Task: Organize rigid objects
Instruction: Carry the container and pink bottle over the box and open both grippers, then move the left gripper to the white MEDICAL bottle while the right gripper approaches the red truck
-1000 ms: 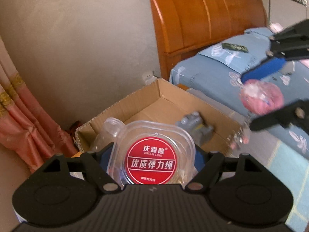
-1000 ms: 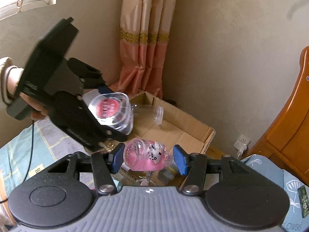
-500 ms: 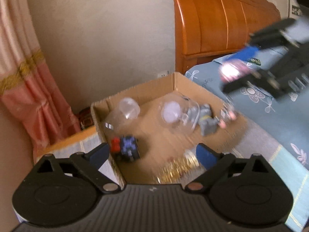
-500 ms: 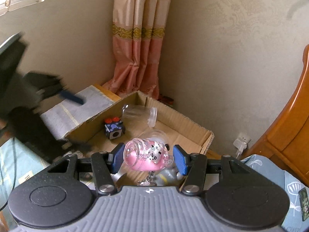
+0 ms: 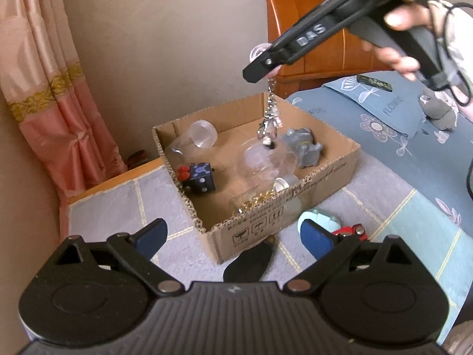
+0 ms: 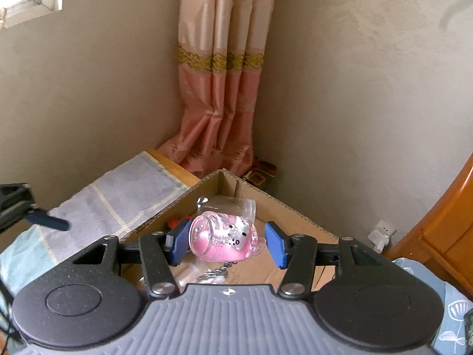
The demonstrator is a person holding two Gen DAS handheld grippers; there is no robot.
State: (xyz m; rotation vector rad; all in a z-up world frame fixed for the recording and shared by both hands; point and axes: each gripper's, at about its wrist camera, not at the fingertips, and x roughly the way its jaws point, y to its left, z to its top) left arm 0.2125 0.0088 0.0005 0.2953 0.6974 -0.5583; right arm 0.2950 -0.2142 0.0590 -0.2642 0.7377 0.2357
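Chain (image 5: 270,109) dangling over box (image 5: 325,174) shows only from left wrist.

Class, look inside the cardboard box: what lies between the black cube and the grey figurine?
In the left wrist view, a clear round container lies between the cube and the figurine.

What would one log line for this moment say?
left fingers: open, empty | right fingers: shut on pink jar keychain | above cardboard box
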